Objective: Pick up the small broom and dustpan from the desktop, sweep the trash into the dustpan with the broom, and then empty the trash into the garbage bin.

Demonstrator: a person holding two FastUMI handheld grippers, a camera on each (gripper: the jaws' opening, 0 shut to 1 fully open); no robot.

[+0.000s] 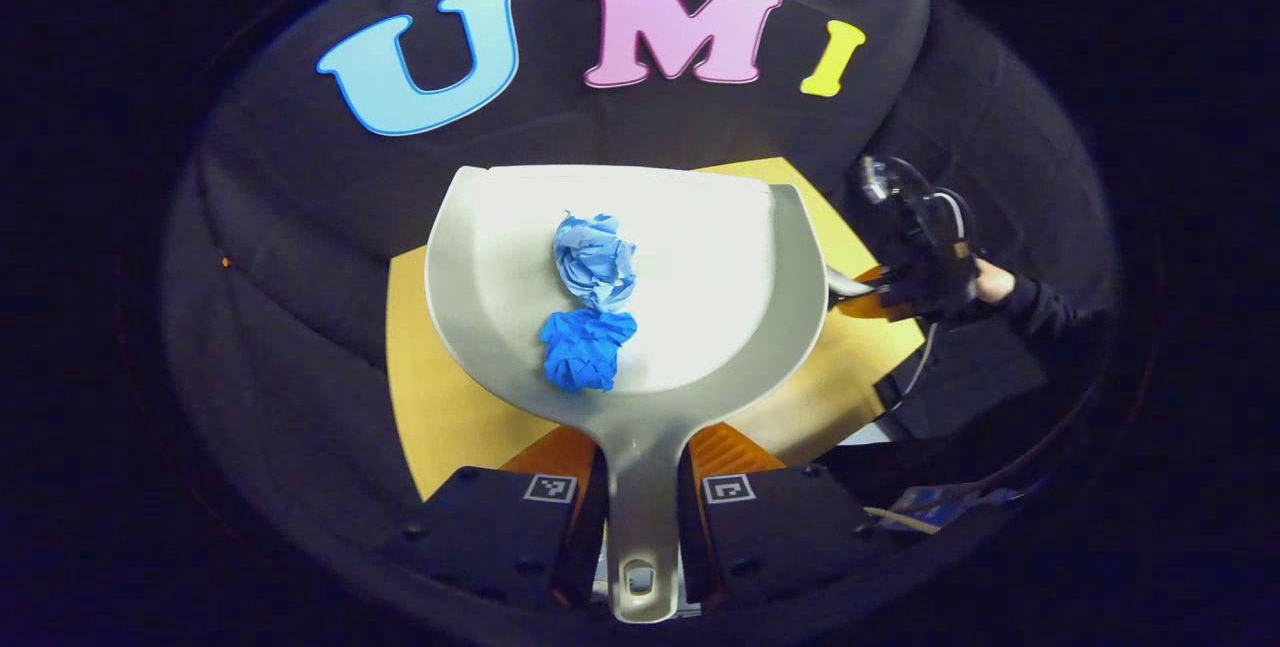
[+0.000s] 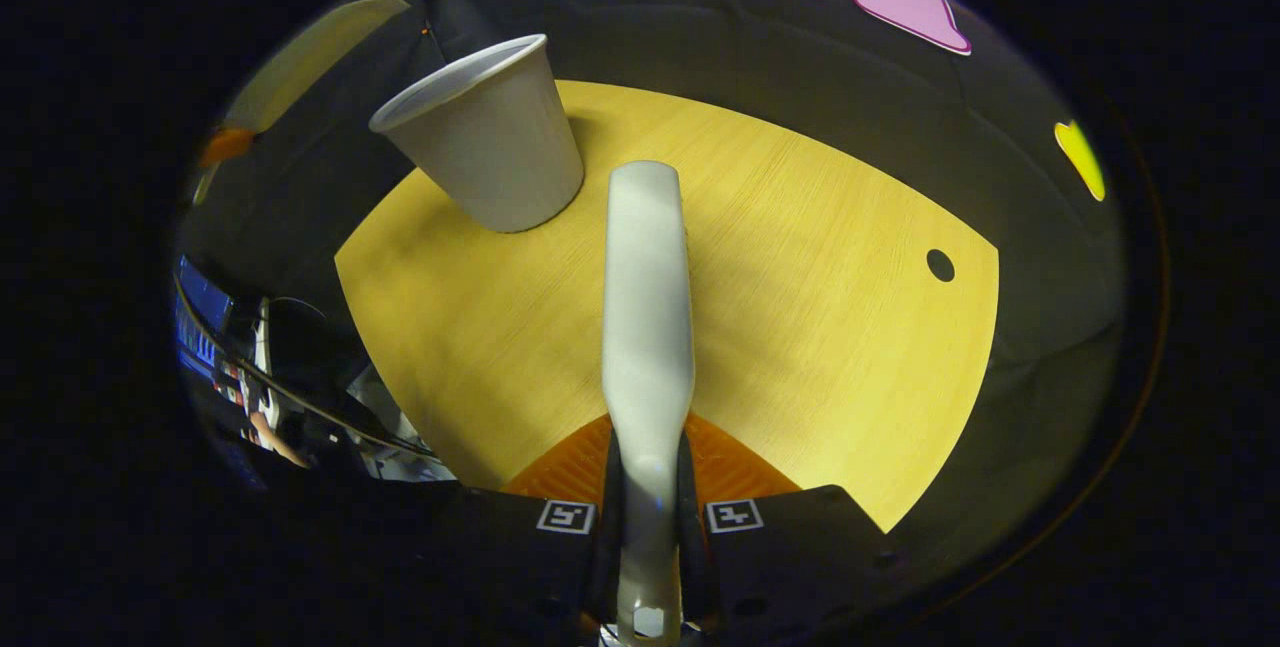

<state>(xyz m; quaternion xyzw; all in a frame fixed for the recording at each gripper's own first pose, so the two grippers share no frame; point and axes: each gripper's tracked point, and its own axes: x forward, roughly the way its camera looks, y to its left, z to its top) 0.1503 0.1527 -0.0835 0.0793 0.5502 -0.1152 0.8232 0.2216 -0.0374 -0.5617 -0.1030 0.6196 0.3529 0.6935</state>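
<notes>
Dustpan (image 1: 620, 277) handle sits clamped between the fingers of my left gripper (image 1: 637, 512), lifted above the desktop (image 1: 440, 417), with two crumpled blue paper wads (image 1: 592, 312) lying loose in its tray. My right gripper (image 2: 648, 517) is clenched on the broom (image 2: 648, 327) handle, the garbage bin (image 2: 485, 137) standing ahead on the table. Tilting the pan forward too early would probably roll the wads off its open lip, short of the bin.
</notes>
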